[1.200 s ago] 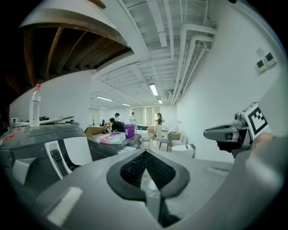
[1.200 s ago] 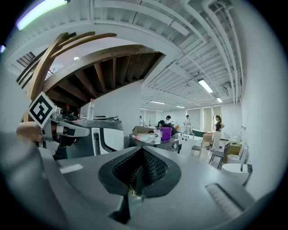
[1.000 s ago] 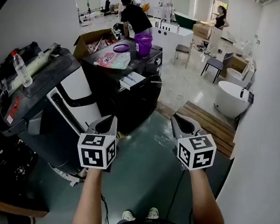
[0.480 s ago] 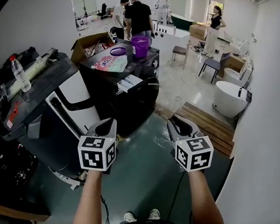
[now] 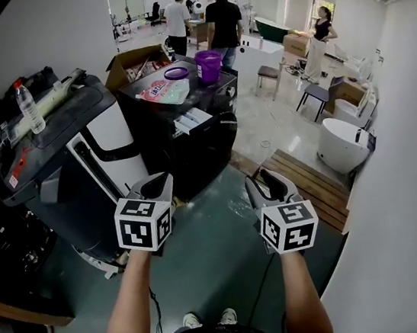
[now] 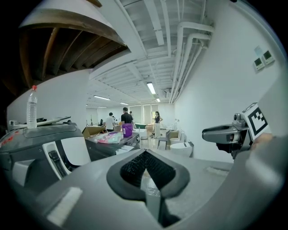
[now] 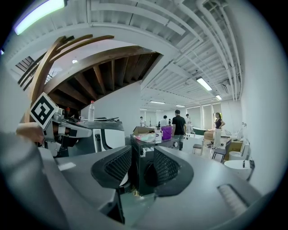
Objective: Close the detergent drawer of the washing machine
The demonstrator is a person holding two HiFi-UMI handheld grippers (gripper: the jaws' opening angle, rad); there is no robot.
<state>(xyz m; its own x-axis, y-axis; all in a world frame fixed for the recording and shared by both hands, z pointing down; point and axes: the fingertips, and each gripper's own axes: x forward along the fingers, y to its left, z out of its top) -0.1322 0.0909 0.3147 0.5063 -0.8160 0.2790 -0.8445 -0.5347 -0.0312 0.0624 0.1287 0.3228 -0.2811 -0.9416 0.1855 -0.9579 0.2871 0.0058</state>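
Note:
The black washing machine (image 5: 182,146) stands ahead of me across the floor. Its white detergent drawer (image 5: 194,118) sticks out at the top front. A pink packet (image 5: 165,91) and a purple cup (image 5: 209,66) lie on its lid. My left gripper (image 5: 157,184) hangs well short of the machine with its pads together and nothing in them. My right gripper (image 5: 261,185) is beside it, equally far away. Its jaws have just been opening and stand apart, empty. In the right gripper view the machine (image 7: 140,168) shows through the gap of the right gripper (image 7: 141,158).
A grey and white appliance (image 5: 76,157) with a water bottle (image 5: 29,106) on it stands to the left. A cardboard box (image 5: 132,61) sits behind the machine. Further right are a wooden platform (image 5: 311,182) and a white tub (image 5: 344,146). People (image 5: 222,17) stand at the back.
The right gripper's jaws have parted from shut to open. Both hands stay where they were. The people at the back have walked further away.

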